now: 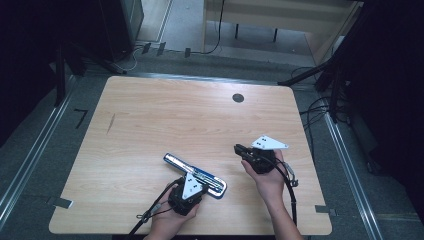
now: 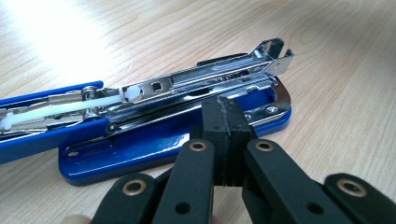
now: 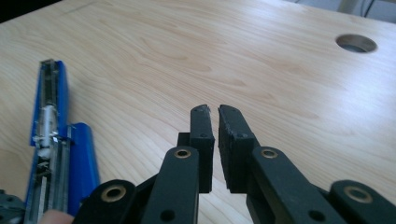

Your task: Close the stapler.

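- The stapler (image 1: 196, 174) lies near the front edge of the worktop (image 1: 165, 115), a bit right of centre, flipped open so the blue lid stretches off to the far left and the chrome staple channel is exposed on top
- Left gripper (image 2: 225, 122) has its jaws pressed together with nothing between them, tips resting right at the blue base by the front end; looks like it's pinning it down, can't tell if it's really touching
- Right gripper (image 3: 213, 122) hovers off to the right of the stapler, well apart from it, jaws nearly together with just a thin slit, holding nothing
- Handling guess: mostly metal, so stiff and fairly heavy for its size, won't flex or break
- The glossy paint and chrome look slippery, and the hinge will let the lid swing if you lift by one half
- I'd grab across the base's long edges, or pinch the channel sides near the middle, and stay away from the white pusher (image 2: 98, 103)
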`<state>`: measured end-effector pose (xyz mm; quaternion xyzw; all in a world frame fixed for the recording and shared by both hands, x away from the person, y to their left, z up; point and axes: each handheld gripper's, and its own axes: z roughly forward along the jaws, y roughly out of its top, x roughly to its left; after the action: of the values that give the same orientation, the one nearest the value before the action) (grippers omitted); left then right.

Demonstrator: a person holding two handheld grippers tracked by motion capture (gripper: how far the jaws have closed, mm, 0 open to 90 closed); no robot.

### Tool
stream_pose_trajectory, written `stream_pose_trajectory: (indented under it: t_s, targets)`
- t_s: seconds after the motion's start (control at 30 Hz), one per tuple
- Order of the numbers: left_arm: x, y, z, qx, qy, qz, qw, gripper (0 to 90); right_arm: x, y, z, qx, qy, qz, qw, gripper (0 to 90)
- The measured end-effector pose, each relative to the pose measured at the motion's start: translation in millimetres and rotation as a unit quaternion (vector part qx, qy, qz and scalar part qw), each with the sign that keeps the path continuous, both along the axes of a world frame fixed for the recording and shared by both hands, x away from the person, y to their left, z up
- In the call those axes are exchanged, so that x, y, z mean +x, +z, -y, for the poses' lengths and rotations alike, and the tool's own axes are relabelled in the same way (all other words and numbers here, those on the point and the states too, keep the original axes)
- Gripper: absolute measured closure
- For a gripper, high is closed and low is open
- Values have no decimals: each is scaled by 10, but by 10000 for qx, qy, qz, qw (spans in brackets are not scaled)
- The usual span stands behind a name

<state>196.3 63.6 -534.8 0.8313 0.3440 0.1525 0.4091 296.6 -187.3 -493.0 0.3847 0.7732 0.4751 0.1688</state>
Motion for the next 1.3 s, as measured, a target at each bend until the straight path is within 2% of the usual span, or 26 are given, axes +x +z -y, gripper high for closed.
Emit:
stream_pose_trajectory:
  t_s: [0.2,0.5,0.6,0.87,1.1,1.3]
  targets:
    - [11,2,-8,-5,-21,-25,10000,900,31,-74,121,-30,-265,-103,9996,843]
    - [15,3,-12,-17,-27,-54,10000,900,84,-235,141,-217,-480,-381,9979,819]
    - [14,2,-11,-17,-23,-46,10000,900,105,-287,138,-298,-545,-493,9969,800]
    - [13,2,-10,-13,-27,-41,10000,900,125,-381,162,-373,-884,-620,9935,771]
    - [13,2,-10,-18,-26,-45,10000,900,134,-424,162,-311,-974,-674,9925,730]
    - [13,2,-12,-16,-32,-44,10000,900,137,-466,124,-378,-993,-710,9918,703]
